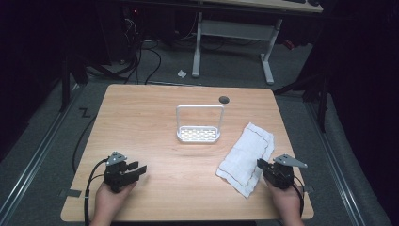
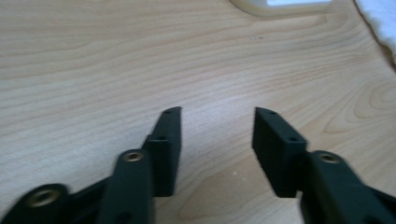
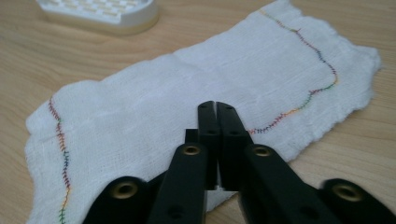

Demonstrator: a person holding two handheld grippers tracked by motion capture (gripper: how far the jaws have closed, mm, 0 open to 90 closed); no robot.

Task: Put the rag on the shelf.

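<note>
- Resting near the front edge of the light wooden table, the left gripper is held with its jaws parted and nothing between them; bare wood is seen between its black jaws in the left gripper view.
- At the right front, the right gripper is held with its jaws pressed together; in the right gripper view the tips lie over the near edge of the white rectangular cloth with multicoloured stitched borders, and no fabric is seen pinched between them.
- The cloth is spread flat on the right part of the table, slanting from the right gripper toward the middle.
- Judged from this, the step in hand is the taking of the cloth's near edge. It is best done if the right jaws are first opened, lowered flat onto the hem, and closed on a single layer, so that the fabric is not bunched or dragged.
- Farther back, just beside the cloth's far corner, a white perforated plastic tray with a tall hoop handle stands at mid-table; it should be left undisturbed.
- A small dark round cap is set near the far edge.
</note>
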